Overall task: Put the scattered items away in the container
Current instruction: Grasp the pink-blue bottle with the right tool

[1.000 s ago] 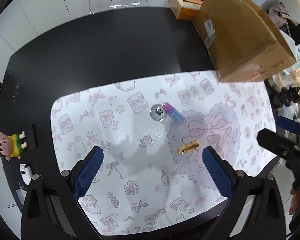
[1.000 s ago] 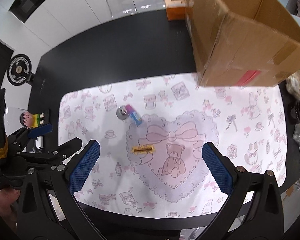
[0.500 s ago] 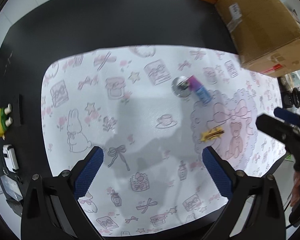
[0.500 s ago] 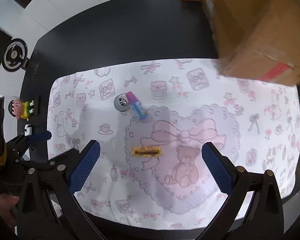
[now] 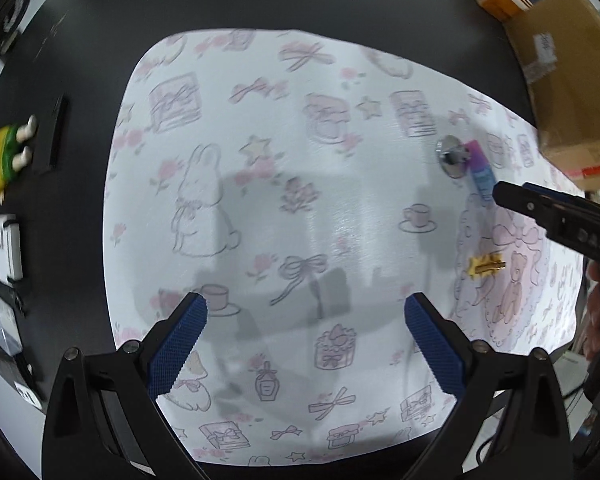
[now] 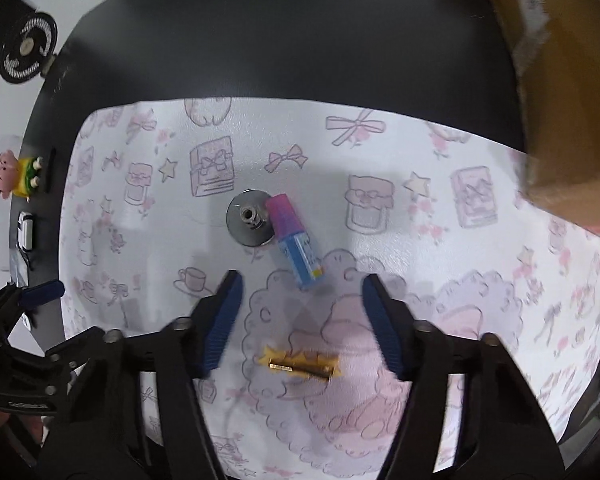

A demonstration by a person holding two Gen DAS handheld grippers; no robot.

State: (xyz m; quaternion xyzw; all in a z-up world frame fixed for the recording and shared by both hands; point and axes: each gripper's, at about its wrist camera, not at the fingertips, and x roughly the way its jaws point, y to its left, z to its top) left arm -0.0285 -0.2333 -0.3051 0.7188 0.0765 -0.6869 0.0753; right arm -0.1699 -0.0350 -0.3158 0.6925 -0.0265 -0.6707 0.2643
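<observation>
Black table [image 6: 300, 60] is seen under a white mat [image 6: 380, 160] printed with pink bows and bears. At the right edge the brown cardboard box [image 6: 560, 100] is found, the likely container; compared with one second ago it is pushed further to the border of both views, because both tools were brought lower and closer to the mat. The right gripper [image 6: 302, 312] is now held directly before the small items, and its blue pads are narrowed from the wide spread seen before, but they are released — nothing is grasped. The left gripper [image 5: 304, 344] is kept wide apart over bare mat, also with nothing in it. The pink-and-blue tube [image 6: 296, 240] lies touching the round metal disc [image 6: 250, 218]; the yellow hair clip [image 6: 300, 364] lies nearer, between the right fingers. A first pick is probably prepared — nothing is yet in the box.
</observation>
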